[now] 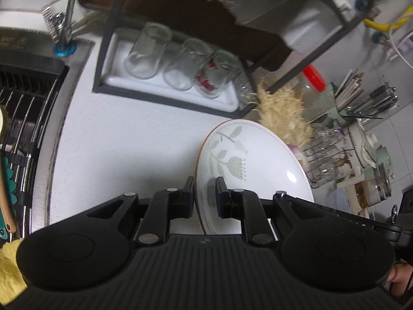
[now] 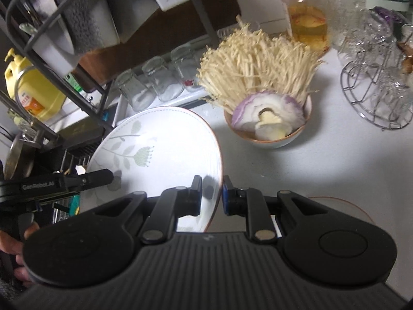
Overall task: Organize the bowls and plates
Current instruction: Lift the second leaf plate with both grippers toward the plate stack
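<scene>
A white plate [image 1: 258, 155] with a grey leaf-and-flower print and a thin brown rim hangs tilted above the white counter. My left gripper [image 1: 205, 184] is shut on its near-left rim, one pad on each face. In the right wrist view the same plate [image 2: 155, 142] has my right gripper [image 2: 212, 184] shut on its right rim, while the left gripper [image 2: 109, 177] grips the opposite edge. A small bowl [image 2: 273, 142] holding enoki mushrooms and a cut purple onion stands on the counter just beyond the plate.
A dark shelf rack [image 1: 178, 103] over a white tray with three upturned glasses [image 1: 180, 64] stands behind. The sink [image 1: 23, 108] with a wire drainer lies left. A red-lidded jar [image 2: 304, 13], a wire stand of glassware [image 2: 374, 90] and a yellow bottle [image 2: 31, 90] crowd the back.
</scene>
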A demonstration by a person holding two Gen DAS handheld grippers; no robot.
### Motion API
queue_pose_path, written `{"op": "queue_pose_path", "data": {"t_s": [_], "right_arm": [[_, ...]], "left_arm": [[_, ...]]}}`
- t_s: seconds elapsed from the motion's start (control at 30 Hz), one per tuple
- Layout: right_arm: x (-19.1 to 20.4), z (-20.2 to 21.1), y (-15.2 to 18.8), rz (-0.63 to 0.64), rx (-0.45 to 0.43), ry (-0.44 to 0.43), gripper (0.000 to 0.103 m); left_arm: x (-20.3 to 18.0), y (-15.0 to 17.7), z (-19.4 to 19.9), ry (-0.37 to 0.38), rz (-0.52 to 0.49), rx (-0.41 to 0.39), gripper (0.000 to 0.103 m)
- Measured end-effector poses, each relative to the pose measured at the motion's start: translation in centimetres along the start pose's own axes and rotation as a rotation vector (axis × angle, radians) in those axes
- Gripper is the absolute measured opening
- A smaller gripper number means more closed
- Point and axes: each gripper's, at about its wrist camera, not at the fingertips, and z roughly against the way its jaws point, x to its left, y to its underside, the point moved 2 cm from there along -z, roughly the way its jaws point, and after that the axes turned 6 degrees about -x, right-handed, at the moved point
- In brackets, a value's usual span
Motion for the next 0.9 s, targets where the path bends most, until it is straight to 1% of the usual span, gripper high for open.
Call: {"op": "queue_pose_path", "data": {"t_s": [0.13, 0.23, 0.33, 0.43, 0.7, 0.9], "right_arm": [[-0.3, 2.3, -0.3, 0.004, -0.039, -0.007, 0.019], [-0.9, 4.3, -0.3, 0.006, -0.076, -0.013, 0.019], [-1.9, 5.9, 0.1, -0.04, -0.097, -0.034, 0.019], [-2.8, 7.1, 0.5, -0.051, -0.113, -0.038, 0.019], [-6.0, 9.9, 1.9, -0.07, -0.153, -0.02, 0.019], [-9.0, 11.3, 3.9, -0.071, -0.137, -0.005, 0.019]], "left_arm": [[-1.8, 0.2, 1.1, 0.022, -0.018, -0.008, 0.018], [-3.6, 0.5, 2.2, 0.044, -0.061, -0.03, 0.018], [-5.3, 0.9, 2.9, 0.053, -0.074, -0.044, 0.018], [-6.8, 1.6, 3.3, 0.062, -0.087, -0.052, 0.018], [-10.5, 4.5, 2.5, 0.07, -0.121, -0.03, 0.018], [-12.7, 7.6, 0.8, 0.059, -0.141, -0.011, 0.018]]}}
